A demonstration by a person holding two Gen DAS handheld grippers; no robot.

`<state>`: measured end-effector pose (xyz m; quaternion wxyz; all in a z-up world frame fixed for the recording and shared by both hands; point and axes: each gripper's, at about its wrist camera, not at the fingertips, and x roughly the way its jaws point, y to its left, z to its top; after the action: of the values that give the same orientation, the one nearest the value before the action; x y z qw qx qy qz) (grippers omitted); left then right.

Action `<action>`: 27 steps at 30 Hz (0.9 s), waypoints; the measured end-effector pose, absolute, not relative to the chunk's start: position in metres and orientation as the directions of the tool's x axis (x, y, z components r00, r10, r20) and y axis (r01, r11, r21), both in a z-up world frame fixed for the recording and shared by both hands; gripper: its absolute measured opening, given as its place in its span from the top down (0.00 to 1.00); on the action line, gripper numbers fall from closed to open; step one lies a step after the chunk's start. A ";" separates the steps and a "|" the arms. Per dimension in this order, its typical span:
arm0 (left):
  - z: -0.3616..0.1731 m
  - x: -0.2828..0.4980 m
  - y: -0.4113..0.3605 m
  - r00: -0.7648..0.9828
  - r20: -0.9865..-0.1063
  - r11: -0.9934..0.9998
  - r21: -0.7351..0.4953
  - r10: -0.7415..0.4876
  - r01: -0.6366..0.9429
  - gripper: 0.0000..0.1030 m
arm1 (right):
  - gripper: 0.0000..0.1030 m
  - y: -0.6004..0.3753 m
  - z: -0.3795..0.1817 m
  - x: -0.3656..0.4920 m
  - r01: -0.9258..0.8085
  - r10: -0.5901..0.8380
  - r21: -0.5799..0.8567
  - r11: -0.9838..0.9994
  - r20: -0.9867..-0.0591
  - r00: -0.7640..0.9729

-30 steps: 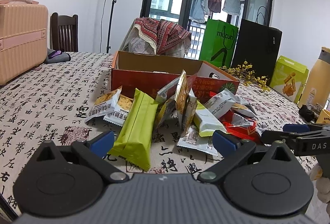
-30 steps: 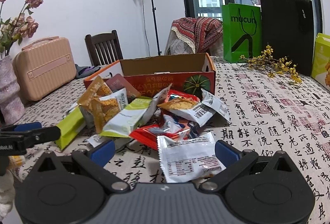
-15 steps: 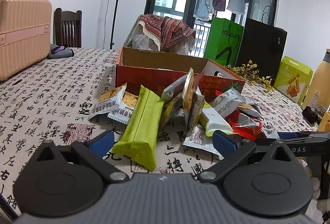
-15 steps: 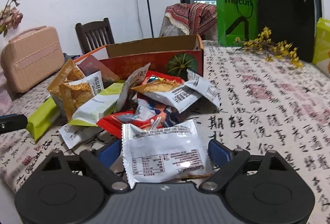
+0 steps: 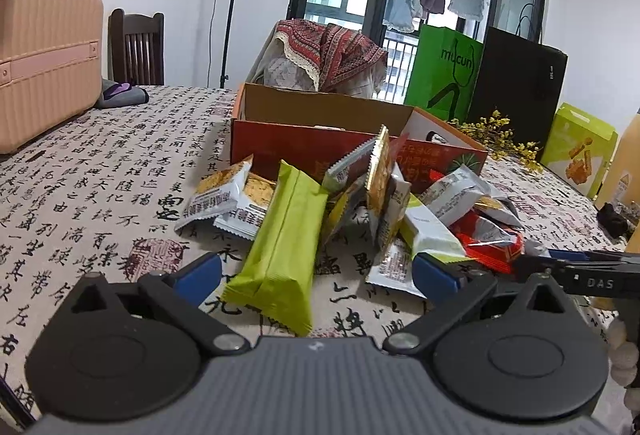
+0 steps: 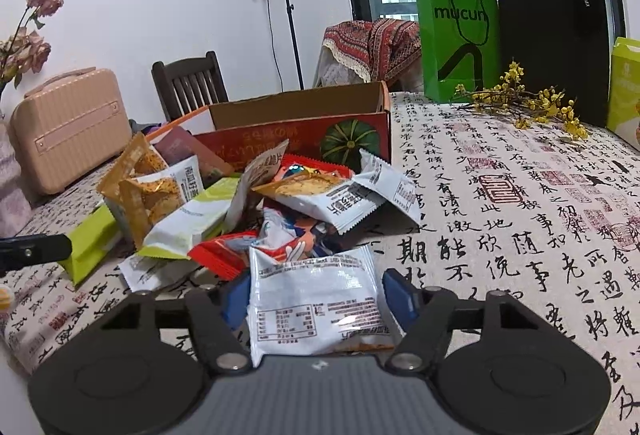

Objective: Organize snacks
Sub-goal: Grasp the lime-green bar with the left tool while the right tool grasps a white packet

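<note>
A heap of snack packets (image 5: 384,211) lies on the table in front of an open red cardboard box (image 5: 320,123). My left gripper (image 5: 316,275) is open, its blue pads on either side of the near end of a long green packet (image 5: 284,247). My right gripper (image 6: 320,295) has its pads against both sides of a white packet (image 6: 316,307), closed onto it. The heap (image 6: 256,203) and the box (image 6: 304,123) lie beyond it. The right gripper's finger shows in the left wrist view (image 5: 576,271).
A pink suitcase (image 5: 44,55) stands at the table's left. A green bag (image 6: 456,43), a black bag (image 6: 556,43), yellow flowers (image 6: 528,103) and a green carton (image 5: 576,151) stand at the right. A dark chair (image 5: 136,51) is behind the table.
My right gripper moved forward around the white packet and closed from wide open onto its sides. My left gripper edged closer to the green packet and stayed open.
</note>
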<state>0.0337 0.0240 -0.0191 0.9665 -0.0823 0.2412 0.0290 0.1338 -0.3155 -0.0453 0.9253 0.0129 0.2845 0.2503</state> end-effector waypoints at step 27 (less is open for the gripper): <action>-0.030 0.093 0.015 0.790 -0.586 0.984 0.121 0.179 -0.133 0.41 | 0.43 -0.323 -0.030 0.123 -0.453 0.490 0.196 0.870 -0.453 0.745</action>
<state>0.0932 0.0152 -0.0300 0.9455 0.0364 0.3130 0.0826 0.1228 -0.3232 -0.0302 0.9333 0.0365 0.2525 0.2528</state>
